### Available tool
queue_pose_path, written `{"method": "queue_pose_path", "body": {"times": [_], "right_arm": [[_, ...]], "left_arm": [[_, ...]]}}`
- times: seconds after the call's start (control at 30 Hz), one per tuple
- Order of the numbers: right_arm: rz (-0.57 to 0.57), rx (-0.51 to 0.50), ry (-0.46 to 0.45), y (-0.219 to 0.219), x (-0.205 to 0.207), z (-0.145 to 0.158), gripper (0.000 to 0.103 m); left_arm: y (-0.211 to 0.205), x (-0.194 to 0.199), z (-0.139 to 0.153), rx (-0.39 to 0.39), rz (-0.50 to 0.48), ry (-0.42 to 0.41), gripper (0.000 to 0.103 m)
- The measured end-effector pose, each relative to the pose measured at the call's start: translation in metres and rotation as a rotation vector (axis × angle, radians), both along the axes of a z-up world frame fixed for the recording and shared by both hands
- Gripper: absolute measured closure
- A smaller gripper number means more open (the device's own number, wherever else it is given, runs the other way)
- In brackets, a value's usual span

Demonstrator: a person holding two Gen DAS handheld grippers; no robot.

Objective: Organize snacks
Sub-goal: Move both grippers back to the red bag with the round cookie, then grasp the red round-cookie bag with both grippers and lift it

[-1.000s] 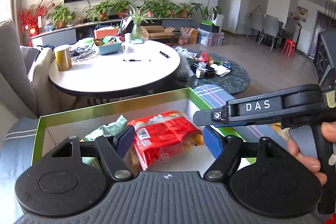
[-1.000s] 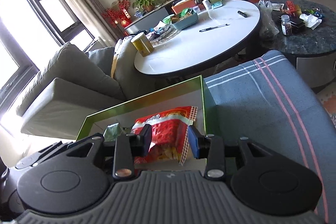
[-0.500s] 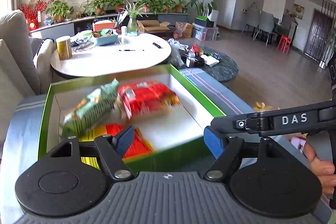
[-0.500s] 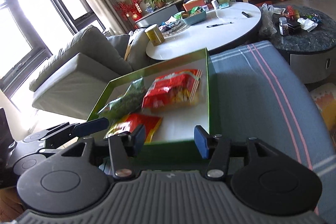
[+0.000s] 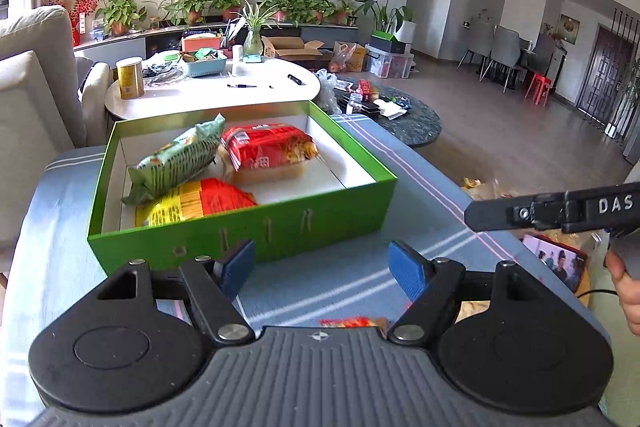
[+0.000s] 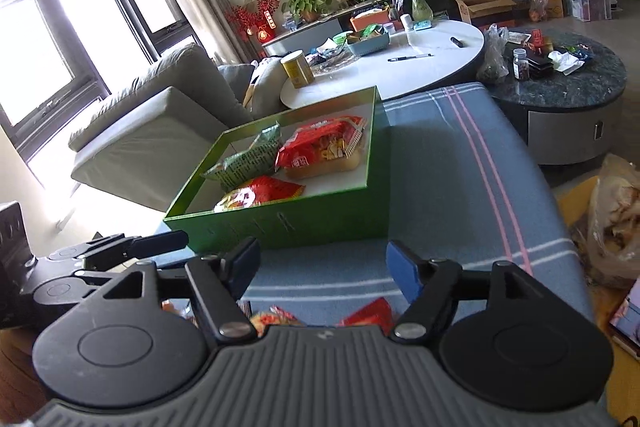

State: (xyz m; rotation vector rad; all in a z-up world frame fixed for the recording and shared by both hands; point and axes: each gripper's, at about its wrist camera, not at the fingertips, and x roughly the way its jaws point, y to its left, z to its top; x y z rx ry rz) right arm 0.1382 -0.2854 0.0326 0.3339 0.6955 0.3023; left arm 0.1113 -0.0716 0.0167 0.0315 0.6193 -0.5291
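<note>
A green box [image 5: 280, 227] stands on a blue striped cloth [image 5: 340, 279]. In it lie a green snack bag [image 5: 176, 159], a red snack pack [image 5: 272, 147] and a red-yellow bag [image 5: 196, 203]. The box also shows in the right wrist view [image 6: 320, 219], with the same packs [image 6: 320, 151]. My left gripper [image 5: 324, 271] is open and empty, in front of the box. My right gripper [image 6: 324, 267] is open and empty, also short of the box. Red snack packs [image 6: 360, 315] lie partly hidden just under the right gripper.
A white round table [image 5: 208, 91] with a gold tin [image 5: 130, 79] stands behind the box. A dark round table [image 6: 560, 87] is to the right. A grey sofa [image 6: 160, 131] is to the left. A plastic bag [image 6: 616, 219] sits by the cloth's right edge.
Both grippers have pulled back from the box. The red snack pack they were around now lies in the box, and both stand open and empty.
</note>
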Motion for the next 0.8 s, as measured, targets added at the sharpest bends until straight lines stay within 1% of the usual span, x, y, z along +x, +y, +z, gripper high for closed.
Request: {"method": "queue_pose_path", "body": {"times": [0.27, 0.4, 0.43, 0.47, 0.57, 0.67, 0.73, 0.8], "right_arm": [[0.021, -0.056, 0.034, -0.003, -0.022, -0.015, 0.037], [0.022, -0.09, 0.058, -0.002, -0.027, -0.025, 0.036], [0.025, -0.101, 0.063, -0.001, -0.029, -0.027, 0.034], [0.035, -0.115, 0.067, 0.001, -0.032, -0.03, 0.029], [0.09, -0.18, 0.072, 0.009, -0.039, -0.037, 0.022], [0.13, -0.268, 0.064, 0.021, -0.046, -0.044, 0.018], [0.135, -0.321, 0.058, 0.027, -0.049, -0.049, 0.018], [0.121, -0.339, 0.058, 0.029, -0.048, -0.055, 0.018]], "left_arm": [[0.001, -0.024, 0.001, 0.005, -0.006, 0.003, 0.032], [0.001, -0.03, 0.0, 0.005, 0.002, 0.008, 0.032], [0.002, -0.032, 0.0, 0.003, 0.005, 0.008, 0.032], [0.002, -0.033, 0.0, 0.0, 0.01, 0.007, 0.032], [0.004, -0.038, 0.001, -0.012, 0.018, 0.004, 0.032], [0.003, -0.04, 0.001, -0.015, 0.023, 0.005, 0.031], [0.002, -0.042, 0.001, -0.013, 0.023, 0.006, 0.031], [0.0, -0.042, 0.001, -0.012, 0.019, 0.007, 0.031]]}}
